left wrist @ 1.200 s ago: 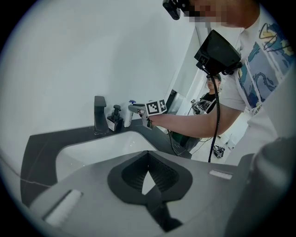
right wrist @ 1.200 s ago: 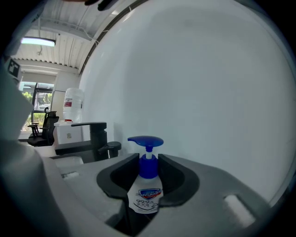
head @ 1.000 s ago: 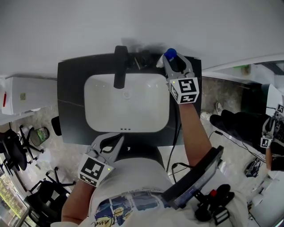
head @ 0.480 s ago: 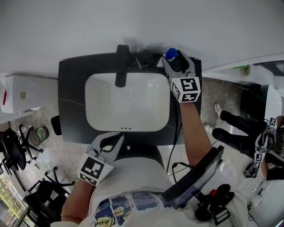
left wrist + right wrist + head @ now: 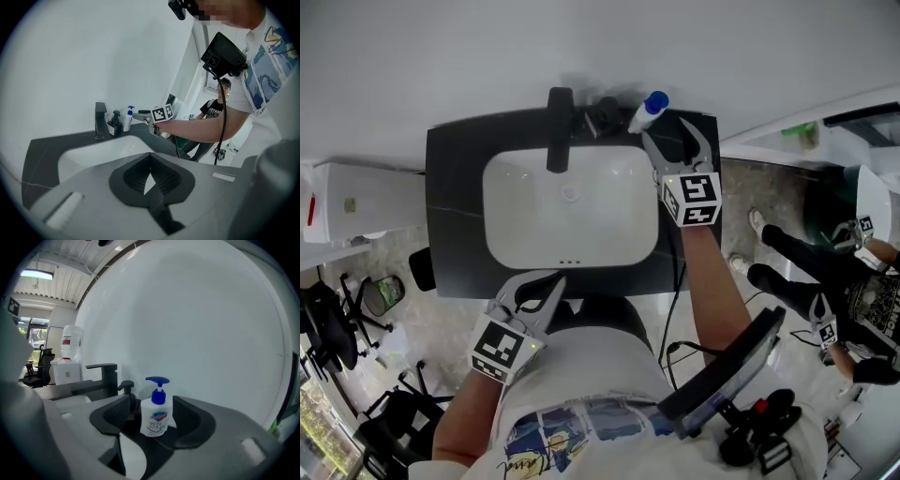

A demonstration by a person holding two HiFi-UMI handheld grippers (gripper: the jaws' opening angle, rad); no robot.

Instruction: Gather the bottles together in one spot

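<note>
Right gripper (image 5: 675, 142) with its two fingers (image 5: 115, 414) spread and released; the jaws have just been opening. The white pump bottle (image 5: 157, 414) with the blue pump head stands upright on the dark counter (image 5: 450, 187) in the gap between these fingers, near their tips. A clear space shows on either side of it, so neither pad presses on it. From the head view the bottle lies just beyond the tip of the finger on the faucet side, close to the back wall.

Just past that same finger, and partly hidden behind it in the right gripper view, stands a black pump dispenser (image 5: 602, 117). It is just beside the white bottle; whether the two touch cannot be told. The black faucet (image 5: 558, 131) rises farther out on that side, beyond the dispenser, over the rear rim of the white basin (image 5: 572, 244).

Left gripper (image 5: 150, 169) with its fingers clenched tip to tip and nothing between them. It is held at the near edge of the counter, close to the person's body. Both bottles lie well apart from its fingers, across the basin, in line ahead of them and beside the faucet.
</note>
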